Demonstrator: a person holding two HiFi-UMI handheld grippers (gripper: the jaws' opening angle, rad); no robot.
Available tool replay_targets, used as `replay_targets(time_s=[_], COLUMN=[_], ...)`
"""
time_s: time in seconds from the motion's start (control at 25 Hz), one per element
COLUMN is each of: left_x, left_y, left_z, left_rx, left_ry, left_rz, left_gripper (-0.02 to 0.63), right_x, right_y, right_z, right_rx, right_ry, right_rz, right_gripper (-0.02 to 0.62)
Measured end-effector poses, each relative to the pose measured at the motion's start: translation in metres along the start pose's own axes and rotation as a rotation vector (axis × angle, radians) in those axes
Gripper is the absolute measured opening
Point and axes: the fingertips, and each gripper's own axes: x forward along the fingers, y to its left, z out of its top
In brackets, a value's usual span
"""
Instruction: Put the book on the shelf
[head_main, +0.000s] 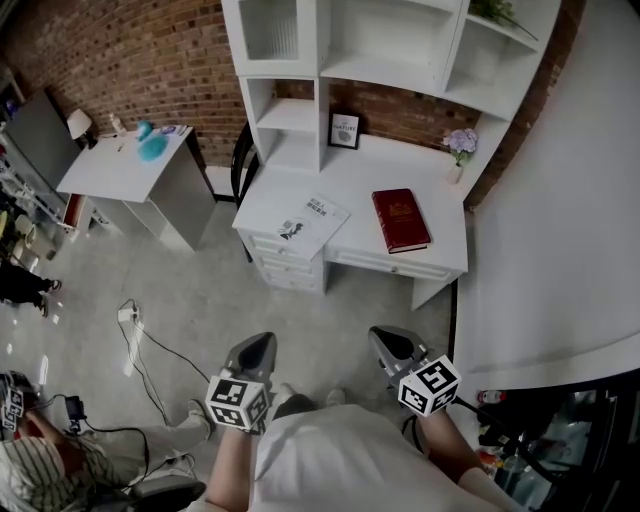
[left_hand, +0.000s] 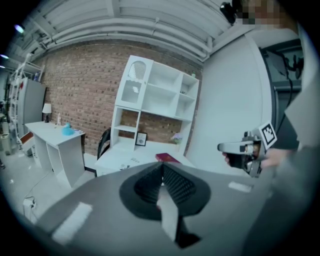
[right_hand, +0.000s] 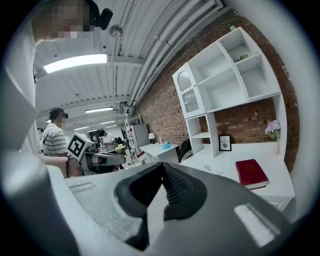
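Note:
A dark red book (head_main: 401, 220) lies flat on the right part of the white desk (head_main: 445, 255); it also shows as the red book (right_hand: 251, 173) and the book (left_hand: 166, 158). The white shelf unit (head_main: 400, 60) rises behind it, with mostly bare compartments. My left gripper (head_main: 263, 347) and right gripper (head_main: 381, 340) are both shut and hold nothing. They hover over the floor well short of the desk, pointing toward it. In the gripper views the left gripper (left_hand: 162, 165) and right gripper (right_hand: 162, 165) have their jaws together.
A white paper (head_main: 313, 220) lies on the desk's left part. A framed picture (head_main: 344, 130) and a small flower vase (head_main: 460, 150) stand at the back. A second white table (head_main: 130, 165) is at left, cables (head_main: 140, 340) run on the floor, and a white wall (head_main: 560, 200) stands at right.

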Motion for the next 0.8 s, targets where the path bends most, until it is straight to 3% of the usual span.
replay_targets(time_s=[0.4, 0.8], left_x=[0.008, 0.045], left_y=[0.001, 0.042], left_z=[-0.008, 0.012], left_rx=[-0.018, -0.004], left_ry=[0.008, 0.016], left_rz=[0.006, -0.028], left_gripper=[0.008, 0.008], right_x=[0.001, 0.045], right_y=[-0.008, -0.031], right_z=[-0.006, 0.004], right_rx=[0.013, 0.029], right_ry=[0.001, 0.009], right_rz=[0.007, -0.036], right_gripper=[0.002, 0.002])
